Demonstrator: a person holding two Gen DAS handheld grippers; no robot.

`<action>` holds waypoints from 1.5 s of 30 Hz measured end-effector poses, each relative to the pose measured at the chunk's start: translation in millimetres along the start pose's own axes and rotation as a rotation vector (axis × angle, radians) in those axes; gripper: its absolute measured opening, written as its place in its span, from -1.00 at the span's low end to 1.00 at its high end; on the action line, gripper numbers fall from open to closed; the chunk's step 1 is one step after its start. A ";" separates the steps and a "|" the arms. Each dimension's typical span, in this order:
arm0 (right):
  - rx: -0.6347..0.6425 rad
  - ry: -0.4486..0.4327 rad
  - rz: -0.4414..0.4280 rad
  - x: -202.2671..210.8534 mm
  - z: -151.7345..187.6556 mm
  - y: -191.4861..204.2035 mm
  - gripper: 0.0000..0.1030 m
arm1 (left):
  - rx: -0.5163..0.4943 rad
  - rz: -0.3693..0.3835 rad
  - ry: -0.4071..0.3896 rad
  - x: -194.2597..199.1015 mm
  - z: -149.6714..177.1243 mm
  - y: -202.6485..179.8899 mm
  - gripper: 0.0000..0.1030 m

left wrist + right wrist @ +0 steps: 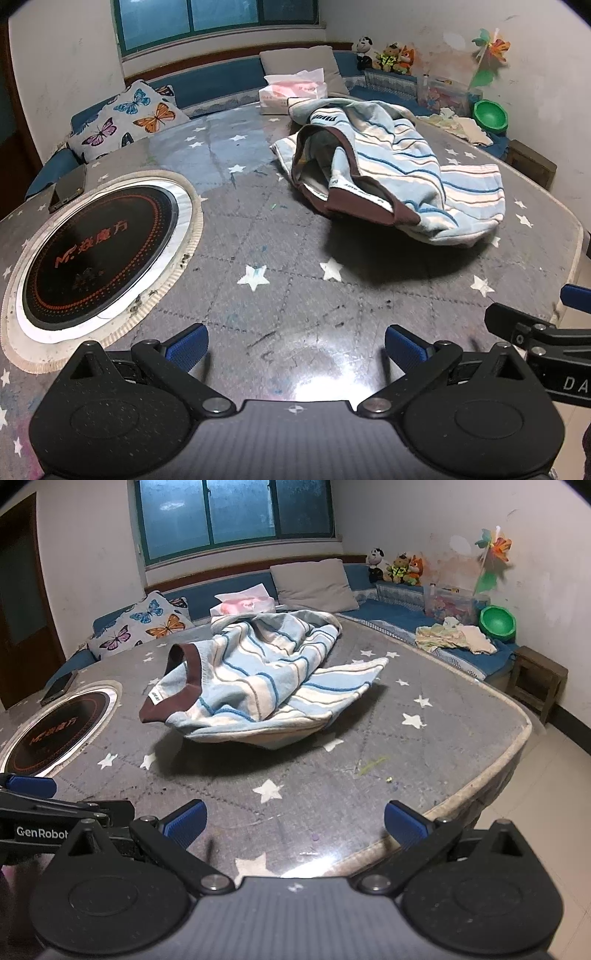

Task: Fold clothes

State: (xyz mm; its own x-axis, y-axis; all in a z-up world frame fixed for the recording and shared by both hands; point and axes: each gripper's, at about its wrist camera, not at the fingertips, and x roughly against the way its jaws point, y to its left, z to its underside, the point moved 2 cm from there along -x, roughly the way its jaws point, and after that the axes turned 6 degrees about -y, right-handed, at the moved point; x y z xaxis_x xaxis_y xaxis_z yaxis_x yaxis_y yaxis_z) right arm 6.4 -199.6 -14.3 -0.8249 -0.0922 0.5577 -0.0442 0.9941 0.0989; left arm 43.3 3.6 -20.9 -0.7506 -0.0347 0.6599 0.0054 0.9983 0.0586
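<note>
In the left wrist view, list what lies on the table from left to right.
phone → round induction cooktop → crumpled striped shirt. The tissue box sits behind the shirt, so its place is left out.

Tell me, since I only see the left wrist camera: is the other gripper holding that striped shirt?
Observer: No. The right gripper is open and empty, stopped short of the striped shirt.
Operator: Is there anything on the table I'm missing?
Observer: A small green scrap lies on the table near its right edge, apart from the shirt.
</note>
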 end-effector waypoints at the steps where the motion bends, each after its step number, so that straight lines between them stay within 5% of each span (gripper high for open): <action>1: 0.000 0.002 0.000 -1.3 -0.6 0.0 1.00 | 0.001 -0.001 0.002 -1.2 -0.6 0.2 1.00; 45: 0.014 0.047 -0.019 -24.3 -12.7 8.3 1.00 | 0.017 -0.010 0.033 -20.1 -19.8 3.8 1.00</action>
State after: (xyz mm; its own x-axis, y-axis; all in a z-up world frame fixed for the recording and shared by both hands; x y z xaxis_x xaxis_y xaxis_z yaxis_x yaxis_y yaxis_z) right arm 33.2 -189.8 -16.6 -0.7962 -0.1134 0.5943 -0.0680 0.9928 0.0983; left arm 71.5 7.2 -19.2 -0.7281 -0.0460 0.6839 -0.0136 0.9985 0.0528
